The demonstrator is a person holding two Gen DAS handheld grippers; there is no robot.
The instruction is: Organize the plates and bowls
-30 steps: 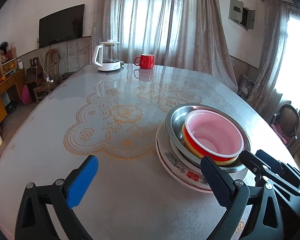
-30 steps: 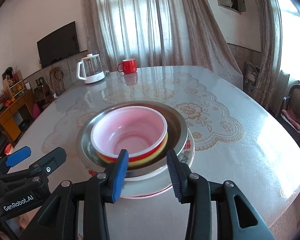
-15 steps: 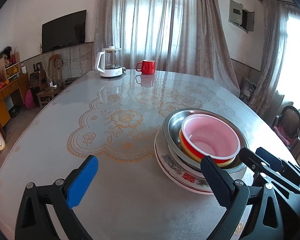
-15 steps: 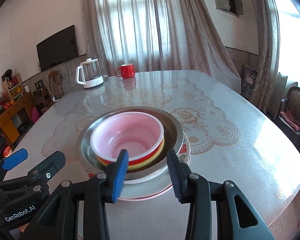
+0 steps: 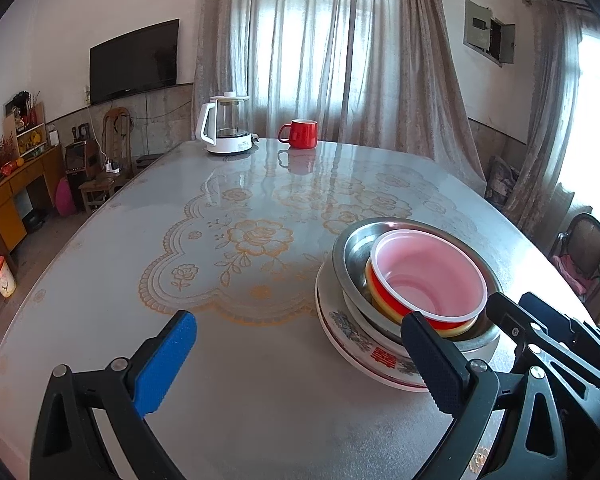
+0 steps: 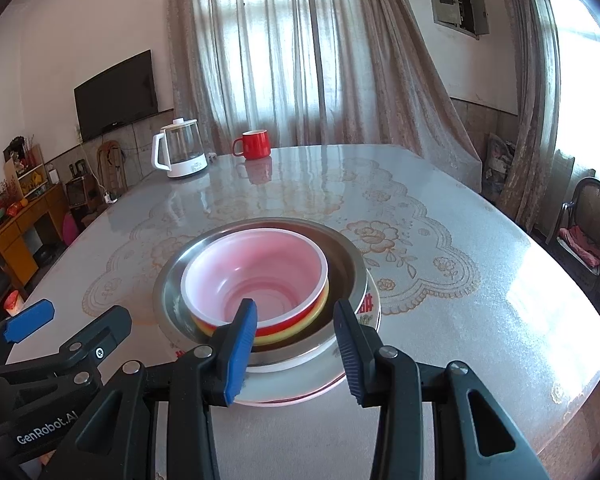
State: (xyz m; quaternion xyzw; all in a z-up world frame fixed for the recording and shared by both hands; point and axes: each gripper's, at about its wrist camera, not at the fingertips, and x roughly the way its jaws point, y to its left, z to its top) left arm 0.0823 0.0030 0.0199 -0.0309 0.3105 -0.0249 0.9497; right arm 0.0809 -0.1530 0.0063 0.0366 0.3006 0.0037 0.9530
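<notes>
left gripper (image 5: 296,360) spread wide, holding nothing, over bare table (image 5: 260,380); the stack sits to its right, just past its right finger; right gripper (image 6: 296,340) part open, empty, straight behind the stack and nearer; pink bowl (image 6: 256,276) nests in a steel bowl (image 6: 348,276) on a plate (image 6: 300,384); glossy floral tabletop; kettle (image 6: 180,152) and red mug (image 6: 254,144) far back; curtains behind.

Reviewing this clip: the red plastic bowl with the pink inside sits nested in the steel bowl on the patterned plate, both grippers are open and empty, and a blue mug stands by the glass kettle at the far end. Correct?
One error: the mug beside the white-based glass kettle is red, not blue, as the right wrist view shows. The rest holds: the red plastic bowl with the pink inside is nested in the steel bowl on the patterned plate, and the left gripper and right gripper are open and empty.
</notes>
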